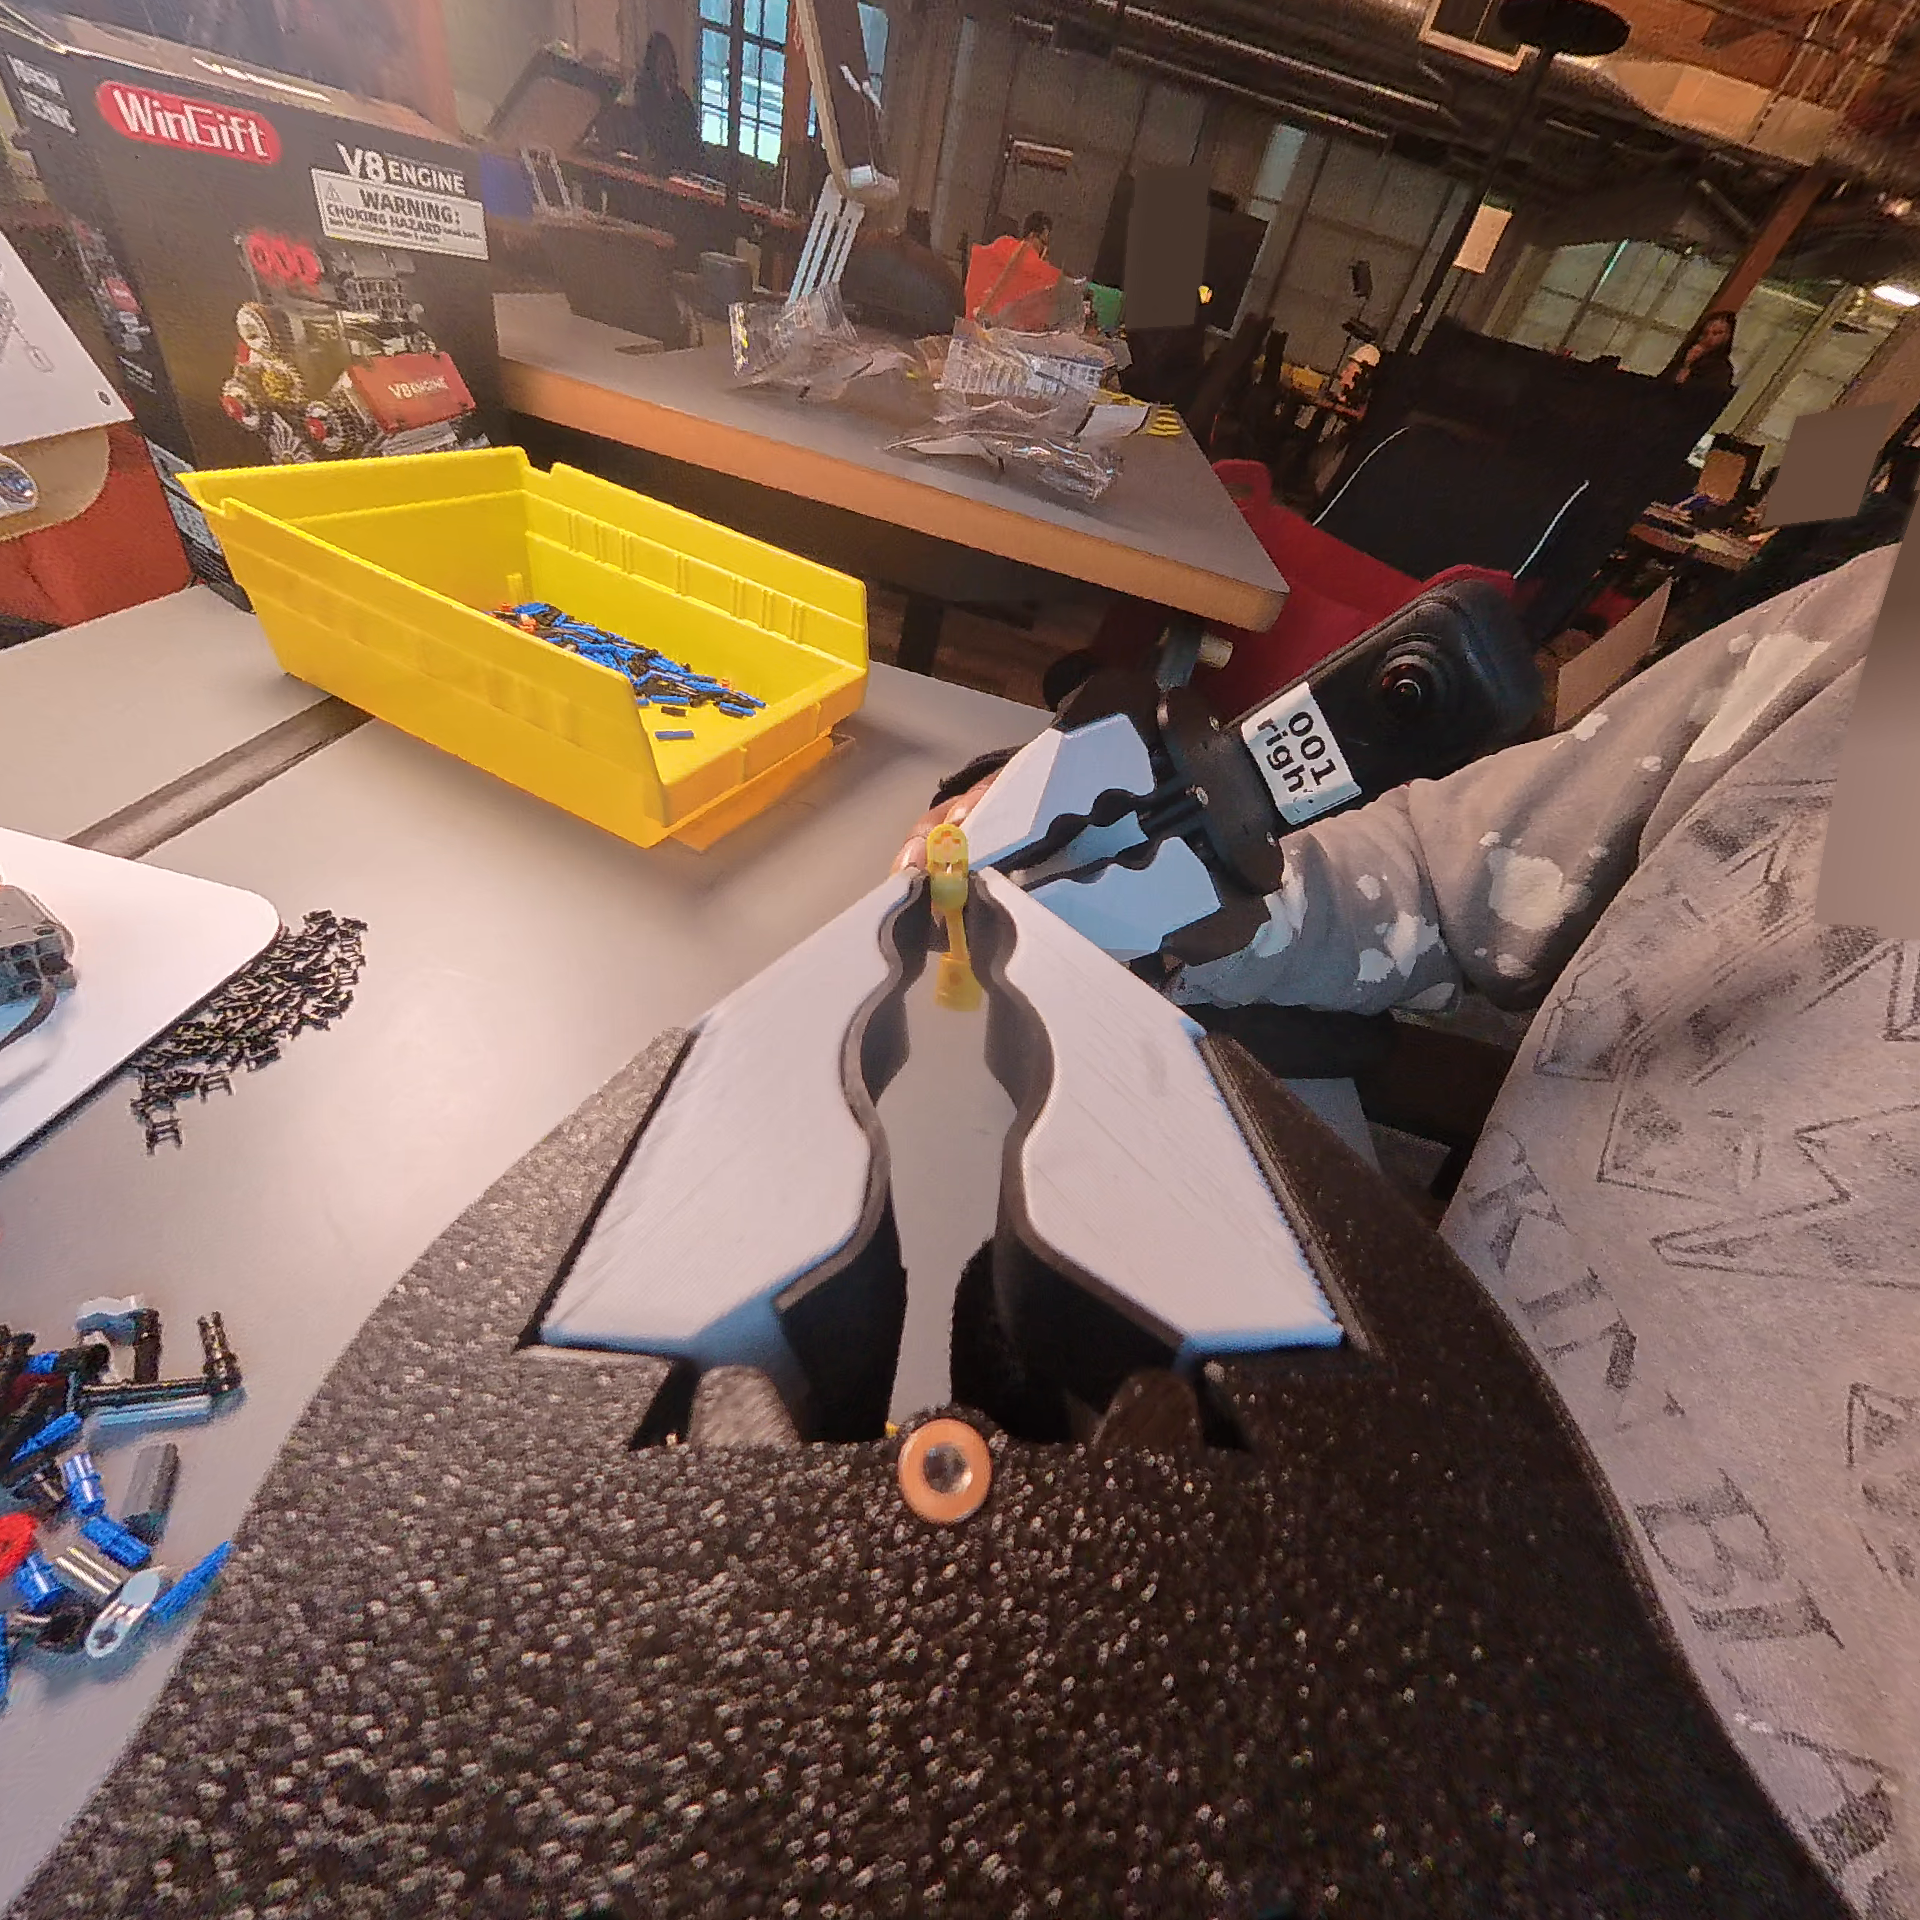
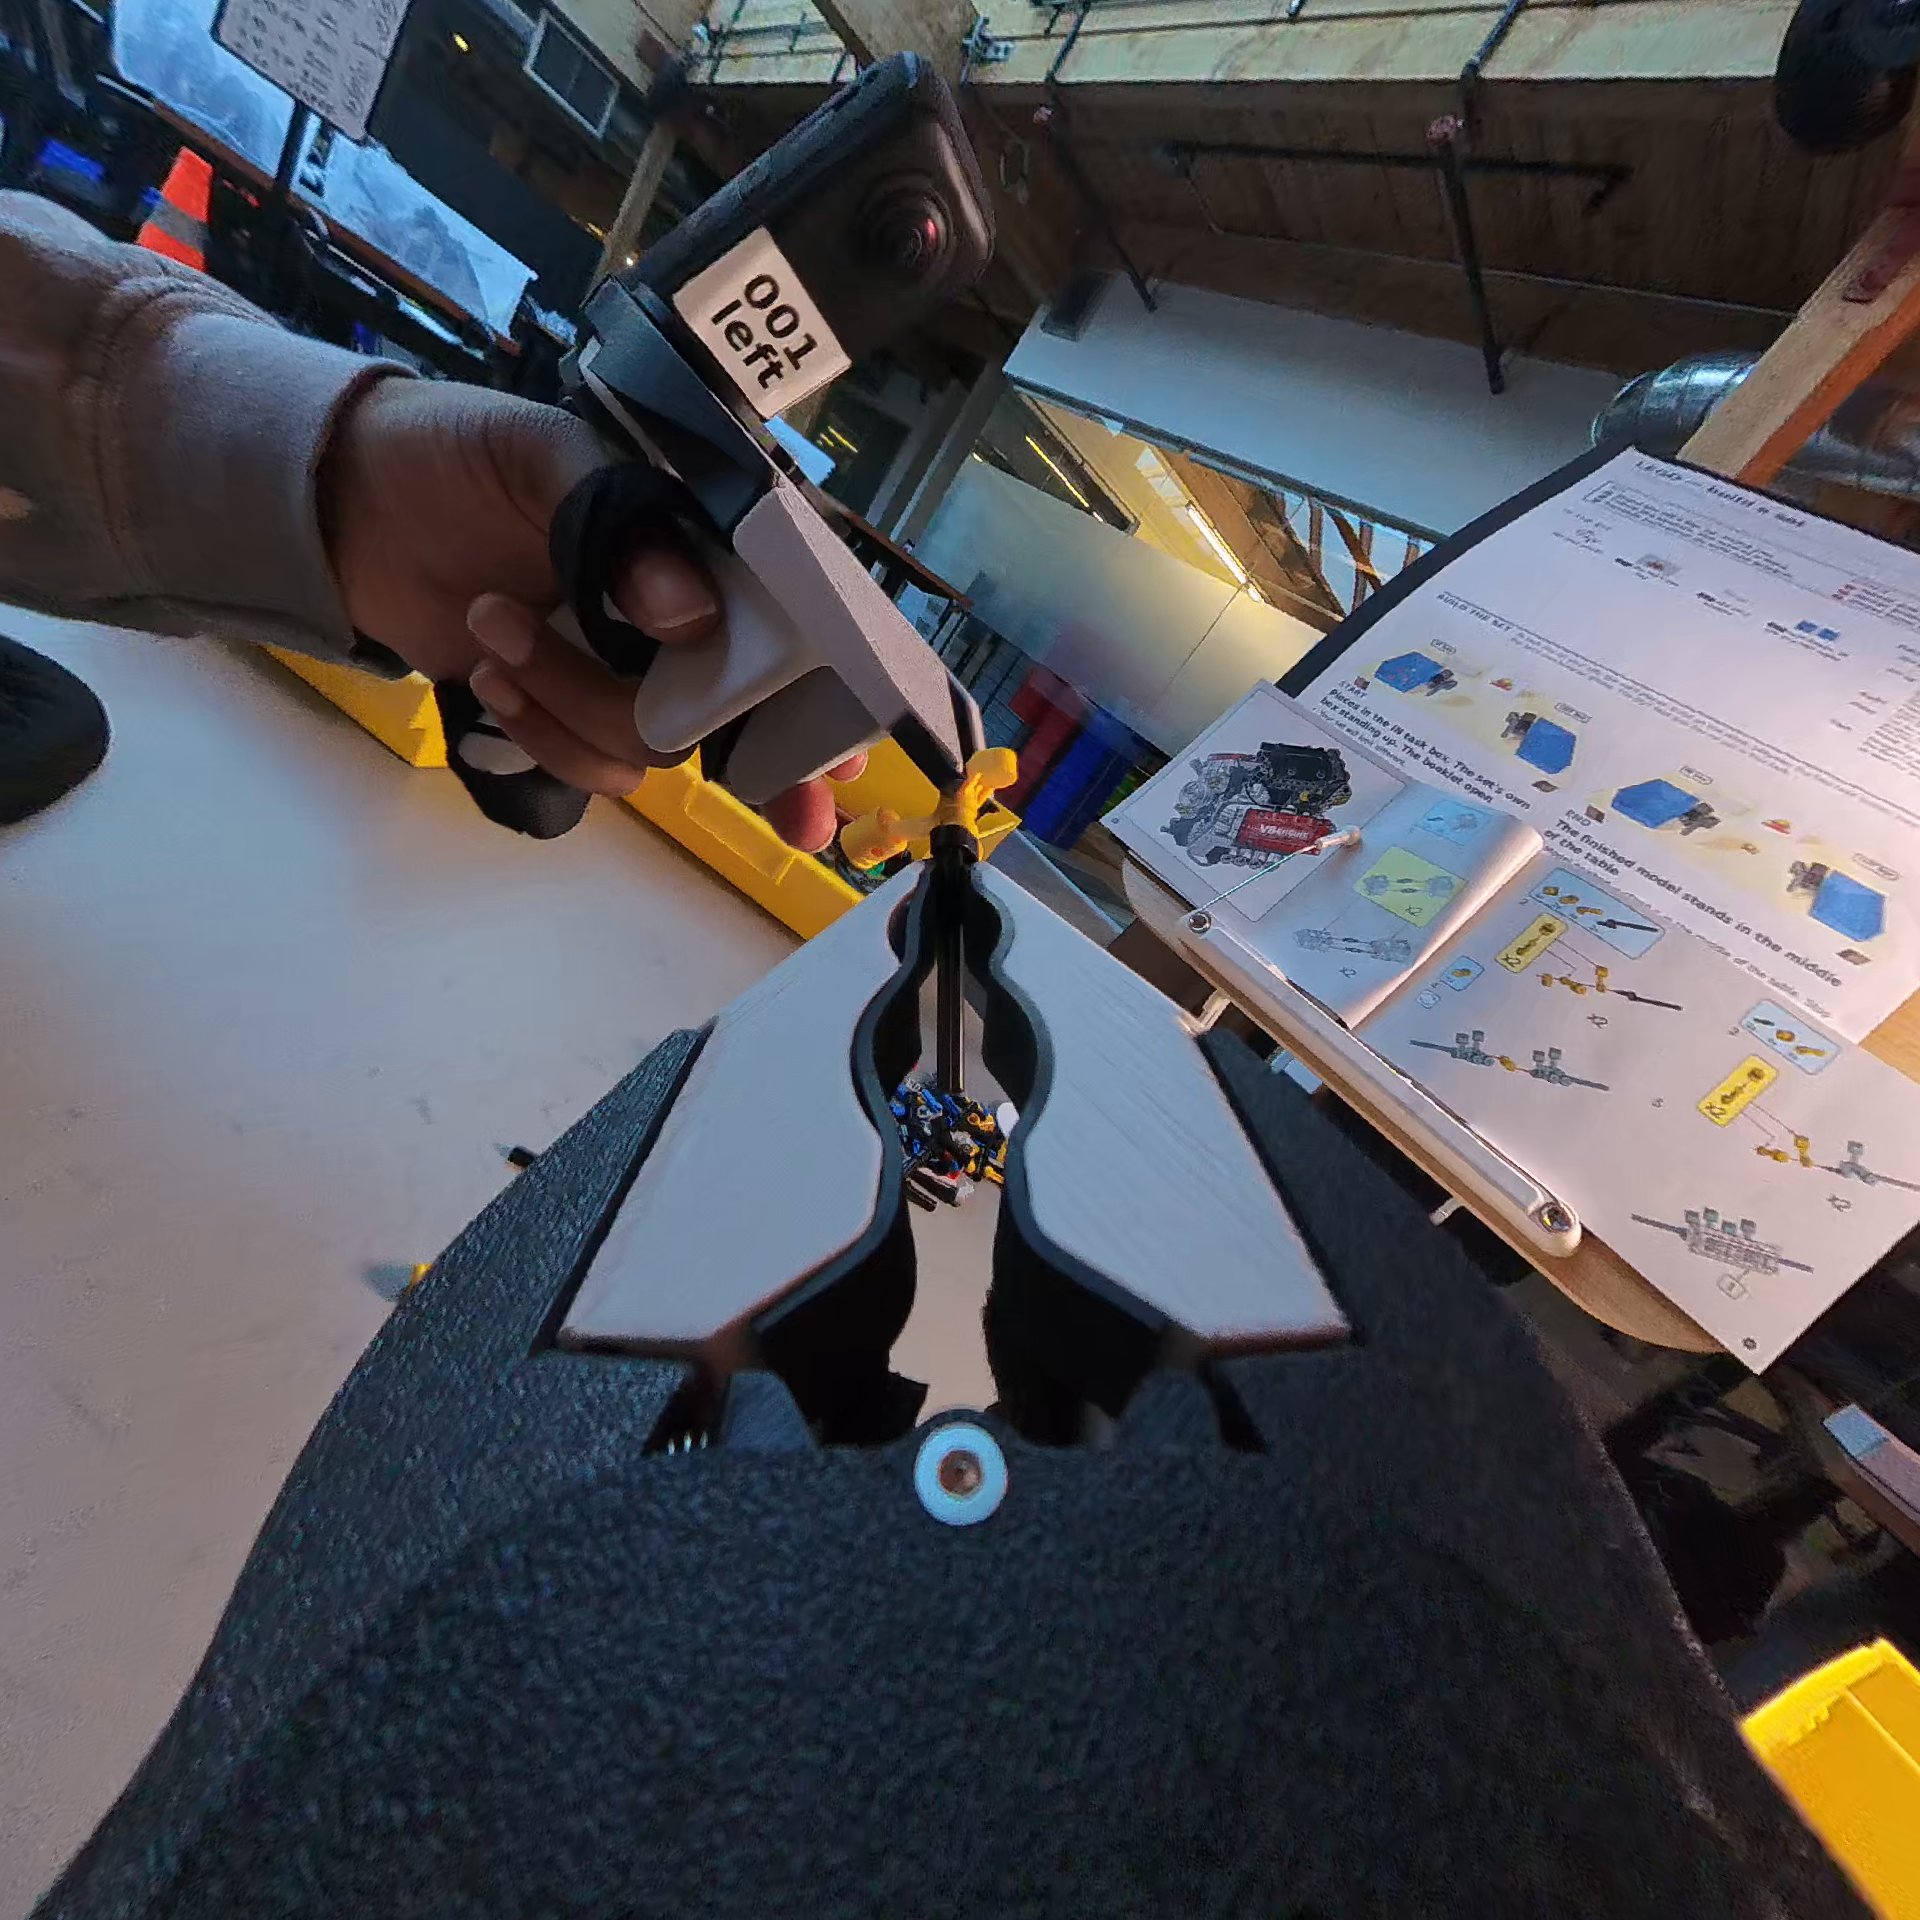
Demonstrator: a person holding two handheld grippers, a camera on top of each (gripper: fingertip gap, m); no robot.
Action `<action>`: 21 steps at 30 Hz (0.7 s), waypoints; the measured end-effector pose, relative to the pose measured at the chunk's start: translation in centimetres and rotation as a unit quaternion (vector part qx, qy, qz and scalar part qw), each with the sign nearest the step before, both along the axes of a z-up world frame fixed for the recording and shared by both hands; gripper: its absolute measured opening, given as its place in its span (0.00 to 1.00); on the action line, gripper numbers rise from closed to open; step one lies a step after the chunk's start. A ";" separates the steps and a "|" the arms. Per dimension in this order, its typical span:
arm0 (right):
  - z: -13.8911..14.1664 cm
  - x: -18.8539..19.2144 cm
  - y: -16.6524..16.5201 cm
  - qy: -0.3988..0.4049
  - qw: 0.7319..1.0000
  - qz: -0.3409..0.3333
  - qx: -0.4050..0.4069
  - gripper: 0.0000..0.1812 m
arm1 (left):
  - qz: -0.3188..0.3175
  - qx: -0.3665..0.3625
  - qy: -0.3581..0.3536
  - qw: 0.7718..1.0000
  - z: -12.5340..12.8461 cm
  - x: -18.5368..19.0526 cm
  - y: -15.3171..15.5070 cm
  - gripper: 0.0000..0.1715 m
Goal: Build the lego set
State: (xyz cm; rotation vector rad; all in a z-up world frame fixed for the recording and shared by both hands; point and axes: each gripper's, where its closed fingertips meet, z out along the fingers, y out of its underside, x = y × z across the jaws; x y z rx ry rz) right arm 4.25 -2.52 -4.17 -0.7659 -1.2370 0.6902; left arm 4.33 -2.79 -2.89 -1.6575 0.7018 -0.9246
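Left gripper (image 1: 940, 914): fingers clamped on a small yellow connecting-rod piece (image 1: 951, 920), held upright at the tips, above the desk (image 1: 499, 1039). Right gripper (image 2: 951, 883): fingers closed on a thin black axle (image 2: 948, 987) — its far end carries yellow crank pieces (image 2: 966, 800), and the left gripper's tips meet it just there. Both tools are raised, tip to tip, over the desk edge. Behind the left gripper sits a yellow parts bin (image 1: 540, 623) with small blue and black pins in it; a scatter of black pins (image 1: 249, 997) lies on the desk near a white tray (image 1: 156, 935). To the right, an instruction booklet (image 2: 1558, 935) is propped open on a stand. Mating of the yellow piece to the axle appears in hand; alignment looks fine and fiddly.
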 end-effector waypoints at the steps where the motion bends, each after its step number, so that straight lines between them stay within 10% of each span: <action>1: 0.1 0.0 0.1 0.003 1.000 -0.001 -0.005 0.01 | 0.000 -0.001 0.002 1.000 0.1 0.0 0.1 0.04; 21: 0.2 0.2 1.4 0.017 0.997 0.010 -0.072 0.01 | 0.003 -0.023 -0.039 0.999 0.3 0.2 1.5 0.03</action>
